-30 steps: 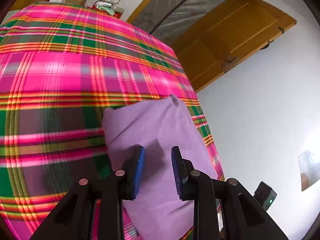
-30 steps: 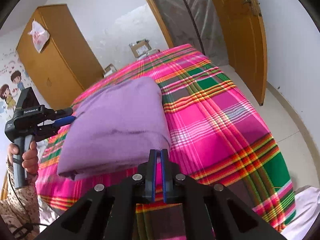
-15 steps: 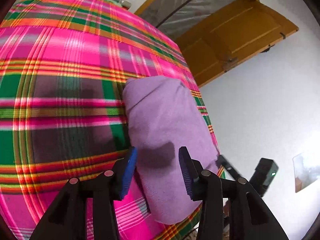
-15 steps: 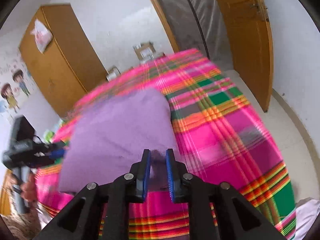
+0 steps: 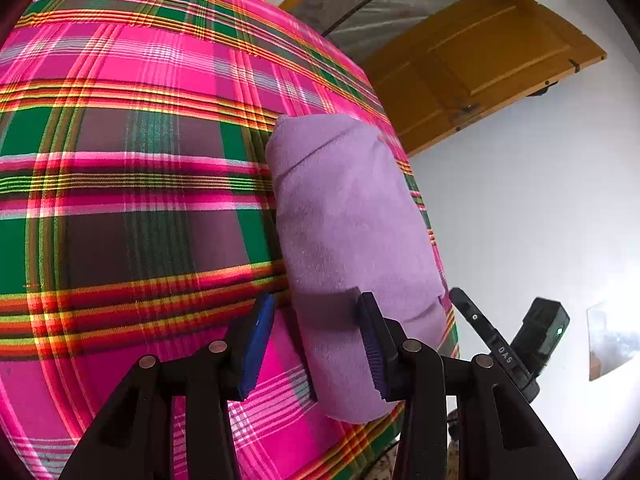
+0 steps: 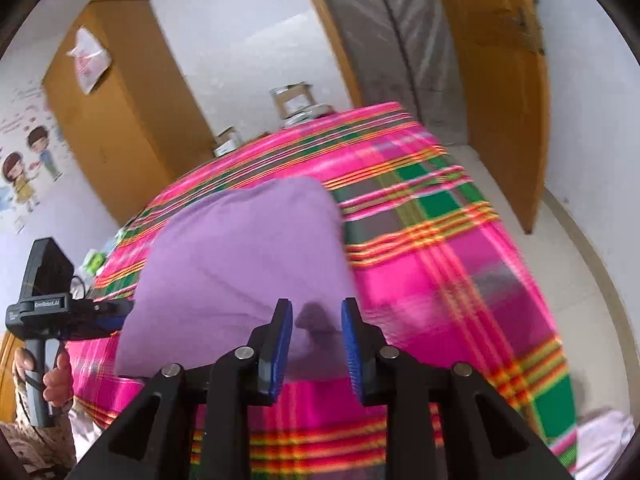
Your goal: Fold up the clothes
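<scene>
Folded lilac garment (image 6: pixel 240 264) lying as a plump, tidy bundle mid-frame in the right wrist view, right of centre in the left wrist view, on the pink-and-green plaid bedspread (image 5: pixel 132 184) near its edge. Right gripper (image 6: pixel 316 340) low in centre frame with jaws opening, fabric behind them but no pinch; left gripper (image 5: pixel 316 344) at lower centre of its view, parted and empty, straddling the bundle's near edge without pressing. Best done by drawing both straight back and clear, keeping pads off the nap so no layer drags open, then pressing the top flat only if a fold springs.
</scene>
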`<state>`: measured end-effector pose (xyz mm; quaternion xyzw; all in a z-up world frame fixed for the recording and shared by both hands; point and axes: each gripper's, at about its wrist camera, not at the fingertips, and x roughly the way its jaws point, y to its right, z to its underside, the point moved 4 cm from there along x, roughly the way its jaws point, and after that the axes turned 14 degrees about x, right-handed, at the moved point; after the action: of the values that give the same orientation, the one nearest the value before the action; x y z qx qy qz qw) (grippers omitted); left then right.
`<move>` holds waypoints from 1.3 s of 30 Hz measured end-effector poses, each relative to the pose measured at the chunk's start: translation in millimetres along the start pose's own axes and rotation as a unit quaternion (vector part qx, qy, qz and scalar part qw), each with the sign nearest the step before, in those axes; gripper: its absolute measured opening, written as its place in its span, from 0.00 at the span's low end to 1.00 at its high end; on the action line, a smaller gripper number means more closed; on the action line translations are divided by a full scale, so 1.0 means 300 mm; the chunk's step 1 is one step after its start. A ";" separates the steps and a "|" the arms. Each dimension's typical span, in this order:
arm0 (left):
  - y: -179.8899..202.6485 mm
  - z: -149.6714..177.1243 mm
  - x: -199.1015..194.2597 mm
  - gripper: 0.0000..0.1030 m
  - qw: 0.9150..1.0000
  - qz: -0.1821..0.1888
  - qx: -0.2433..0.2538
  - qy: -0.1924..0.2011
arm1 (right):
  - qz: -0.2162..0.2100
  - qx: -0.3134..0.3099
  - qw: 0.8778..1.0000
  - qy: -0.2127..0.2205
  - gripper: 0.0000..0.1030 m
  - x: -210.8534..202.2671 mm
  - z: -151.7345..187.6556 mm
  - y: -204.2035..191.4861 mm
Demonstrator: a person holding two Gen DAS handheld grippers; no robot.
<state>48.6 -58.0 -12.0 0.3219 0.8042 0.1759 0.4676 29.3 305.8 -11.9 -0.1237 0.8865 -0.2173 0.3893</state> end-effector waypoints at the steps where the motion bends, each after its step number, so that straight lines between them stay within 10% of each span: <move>1: -0.001 0.002 0.000 0.43 1.000 0.000 0.000 0.000 | 0.003 -0.006 1.000 -0.010 0.27 0.020 0.008 -0.008; 15: -0.039 0.019 0.018 0.59 1.000 0.015 -0.014 -0.013 | 0.028 0.018 0.999 -0.038 0.48 0.042 0.013 0.116; 39: -0.067 -0.013 0.053 0.68 0.995 0.092 -0.040 -0.017 | -0.124 0.090 0.975 -0.162 0.59 0.205 -0.145 0.160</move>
<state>32.5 -61.8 -32.1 0.3784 0.7556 0.2446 0.4755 -46.5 336.4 -48.0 -0.2304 0.7663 -0.3196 0.5074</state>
